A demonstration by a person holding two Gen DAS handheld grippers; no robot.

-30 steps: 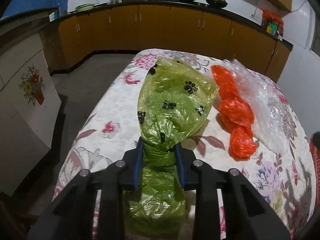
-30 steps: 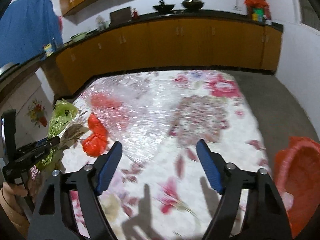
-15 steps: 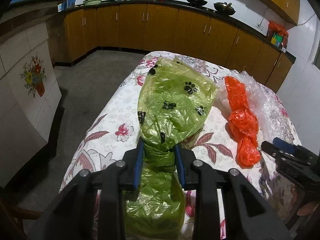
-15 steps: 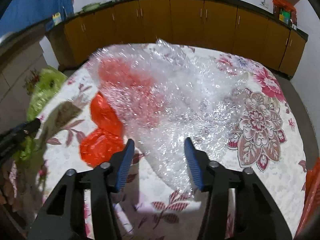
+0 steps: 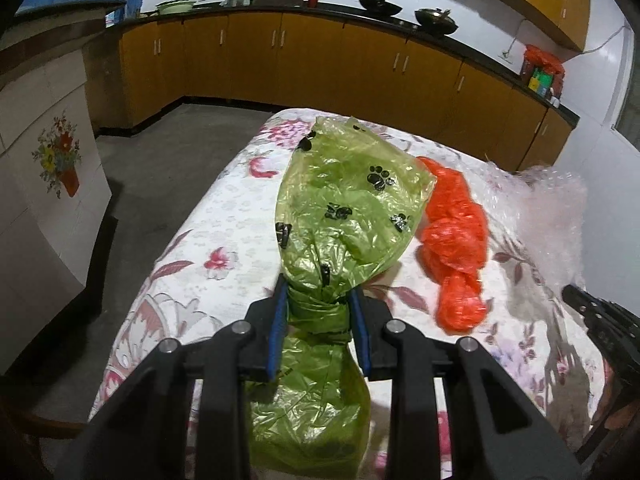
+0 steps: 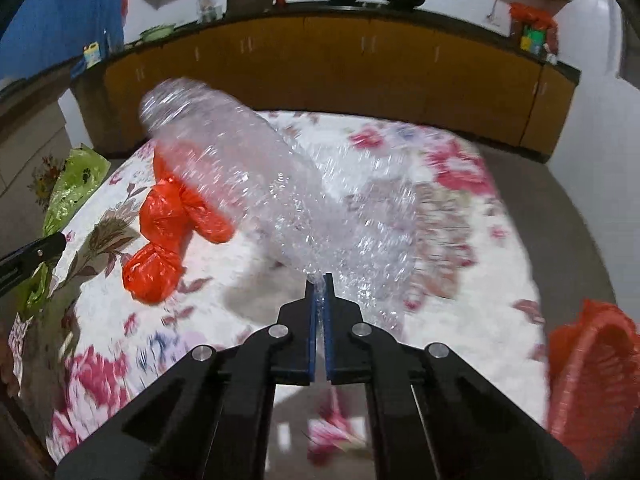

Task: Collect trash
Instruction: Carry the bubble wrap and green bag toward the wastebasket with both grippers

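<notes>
Right wrist view is smeared by motion; the floral cloth of the table (image 6: 460, 320) blurs at its edges. The clear bubble wrap (image 6: 256, 184) is hard to outline: it rises up and to the left from the right gripper (image 6: 319, 280), and through it the tablecloth and part of the orange bag (image 6: 168, 232) show faintly. Right gripper's jaws have just been closing and now pinch a near corner of the bubble wrap between the blue pads.

An orange basket (image 6: 596, 384) sits at the near right, cut off by the frame edge; its contents cannot be made out.

Left gripper (image 5: 319, 312) is clamped around the twisted neck of the green paw-print bag (image 5: 344, 216), which lies on the table's left side; what it holds is not visible. The orange bag lies just right of it.
</notes>
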